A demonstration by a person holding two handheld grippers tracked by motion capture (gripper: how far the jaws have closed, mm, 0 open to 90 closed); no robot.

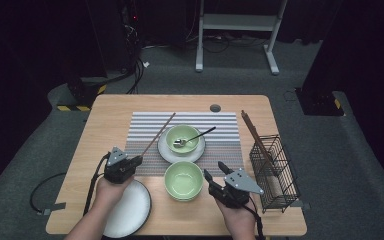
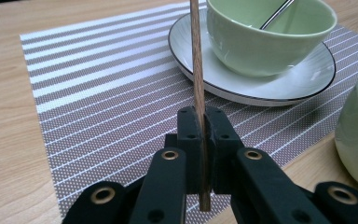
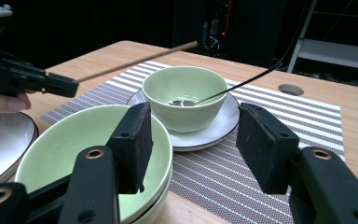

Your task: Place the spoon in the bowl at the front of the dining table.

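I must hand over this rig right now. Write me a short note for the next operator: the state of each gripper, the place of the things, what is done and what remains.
Left gripper: jaws shut on the thin brown wooden chopstick, held above the grey striped placemat, its far end pointing past the white saucer.
Right gripper: jaws open, empty, beside the near pale green bowl.
Far pale green bowl sits on the saucer, metal spoon inside.
More chopsticks stand in the black wire basket.
Done: one chopstick picked up.
Left: probably set it down at the place setting; where exactly is unclear.
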